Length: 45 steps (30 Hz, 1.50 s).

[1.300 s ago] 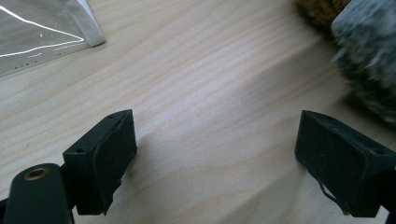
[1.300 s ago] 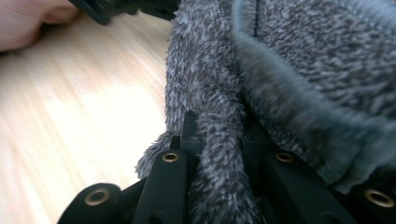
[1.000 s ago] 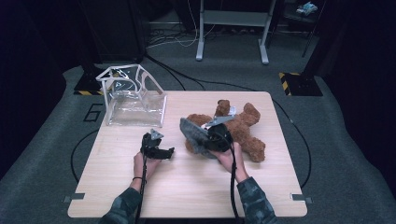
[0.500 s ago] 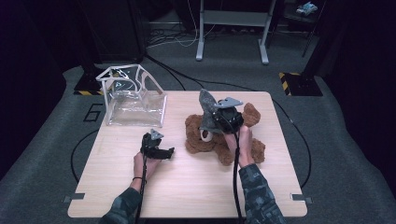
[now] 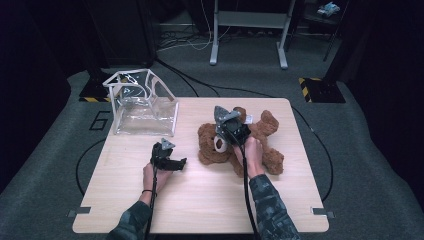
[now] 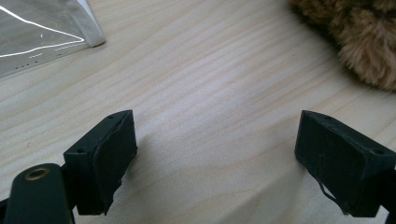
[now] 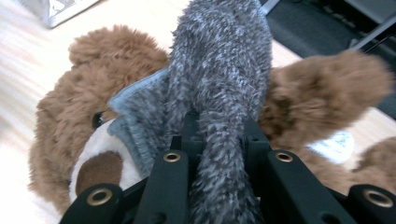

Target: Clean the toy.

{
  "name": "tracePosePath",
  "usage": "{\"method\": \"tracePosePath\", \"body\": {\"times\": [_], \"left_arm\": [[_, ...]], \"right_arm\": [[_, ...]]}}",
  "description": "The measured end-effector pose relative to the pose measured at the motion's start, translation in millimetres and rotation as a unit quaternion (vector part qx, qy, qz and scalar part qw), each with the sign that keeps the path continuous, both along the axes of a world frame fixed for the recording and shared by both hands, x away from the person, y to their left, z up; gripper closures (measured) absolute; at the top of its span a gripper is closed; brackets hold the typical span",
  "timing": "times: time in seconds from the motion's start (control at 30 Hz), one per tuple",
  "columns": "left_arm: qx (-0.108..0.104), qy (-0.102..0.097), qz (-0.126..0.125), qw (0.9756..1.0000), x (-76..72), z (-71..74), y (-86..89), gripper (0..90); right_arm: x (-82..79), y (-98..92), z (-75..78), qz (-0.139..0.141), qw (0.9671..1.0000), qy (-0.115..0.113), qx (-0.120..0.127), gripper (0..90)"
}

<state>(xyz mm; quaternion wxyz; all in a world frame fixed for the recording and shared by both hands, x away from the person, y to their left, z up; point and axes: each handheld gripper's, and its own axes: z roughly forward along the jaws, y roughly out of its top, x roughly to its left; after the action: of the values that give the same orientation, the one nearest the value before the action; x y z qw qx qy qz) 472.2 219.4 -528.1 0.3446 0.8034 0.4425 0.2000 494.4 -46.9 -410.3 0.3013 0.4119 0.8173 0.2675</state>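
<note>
While the clear bag (image 5: 142, 107) stands open at the table's (image 5: 200, 210) far-left corner, the left gripper (image 5: 167, 161) rests near the middle with its jaws spread and nothing between them. To its right the teddy bear (image 5: 215, 145) lies toward the far-right edge, and the right gripper (image 7: 219, 135), jaws pressed together on a grey fuzzy sock (image 7: 224, 70), holds it above the bear's head. Pinched by a thin fold, the sock could slip free, or snag the bear's fur and drag the toy toward the edge.
</note>
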Motion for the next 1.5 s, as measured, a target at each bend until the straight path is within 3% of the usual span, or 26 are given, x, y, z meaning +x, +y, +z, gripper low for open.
{"method": "tracePosePath", "body": {"times": [0.2,0.4,0.67,1.03,1.2,1.5], "left_arm": [[0.000,0.000,0.000,1.0000,0.0,0.0,0.0,12.4],[0.000,0.000,0.000,1.0000,-0.1,0.0,-0.1,12.4],[0.000,0.000,0.001,1.0000,-0.2,0.0,-0.1,12.4],[0.000,0.000,0.002,1.0000,-0.3,0.0,-0.2,12.4],[0.000,0.000,0.001,1.0000,-0.3,0.0,-0.2,12.4],[0.000,-0.001,0.002,1.0000,-0.3,0.0,-0.2,12.4]], "right_arm": [[-15.2,-7.4,5.8,0.021,0.9989,0.028,0.030,77.4],[-32.6,-13.4,4.6,0.037,0.9976,0.037,0.044,77.4],[-53.9,-12.5,0.4,0.045,0.9968,0.052,0.041,77.4],[-65.8,-14.9,-14.3,0.058,0.9942,0.082,0.038,77.5],[-67.2,-11.6,-27.7,0.062,0.9912,0.110,0.040,77.5],[-53.4,4.1,-66.8,0.085,0.9795,0.178,0.040,77.3]]}}
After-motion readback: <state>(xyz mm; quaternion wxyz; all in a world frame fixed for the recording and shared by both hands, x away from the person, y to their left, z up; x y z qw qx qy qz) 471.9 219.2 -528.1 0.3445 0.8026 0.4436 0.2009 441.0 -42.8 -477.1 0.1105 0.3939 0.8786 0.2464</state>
